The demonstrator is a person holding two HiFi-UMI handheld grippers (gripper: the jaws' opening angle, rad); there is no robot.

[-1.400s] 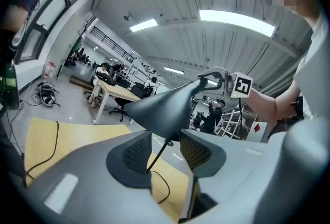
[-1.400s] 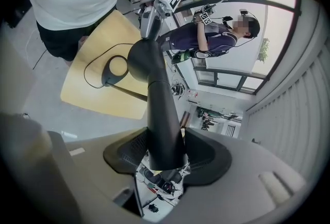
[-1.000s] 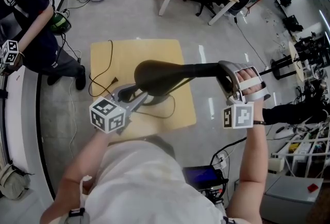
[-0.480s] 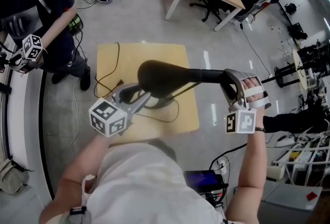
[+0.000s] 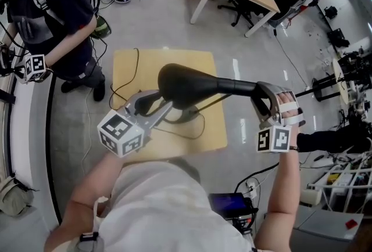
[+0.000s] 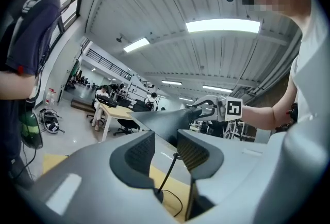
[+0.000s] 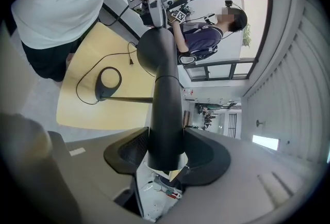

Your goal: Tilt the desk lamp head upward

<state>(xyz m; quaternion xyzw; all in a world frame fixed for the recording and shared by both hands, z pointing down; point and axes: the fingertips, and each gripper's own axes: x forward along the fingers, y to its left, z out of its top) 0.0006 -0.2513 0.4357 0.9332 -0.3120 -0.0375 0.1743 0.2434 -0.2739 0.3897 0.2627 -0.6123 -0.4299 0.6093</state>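
Under lamp head (image 5: 192,83), lamp base (image 5: 185,117) partly hidden, right gripper (image 7: 166,138) clamping head's end.

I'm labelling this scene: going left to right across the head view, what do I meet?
Bystander in dark shirt → left gripper, jaws just closing, nothing between them → lamp head → right gripper clamped on it.

Head view: mounted on the head, facing steeply down over the counter (image 5: 131,71); mid-distance, left gripper (image 5: 152,107) at 9 o'clock, right gripper (image 5: 263,97) at 3 o'clock. Left gripper view: riding behind its jaws, facing level, close under the desk lamp (image 6: 162,122). Right gripper view: riding behind its jaws, angled downward along the lamp, very near. Shared by all three: desk lamp, counter, opposite gripper.
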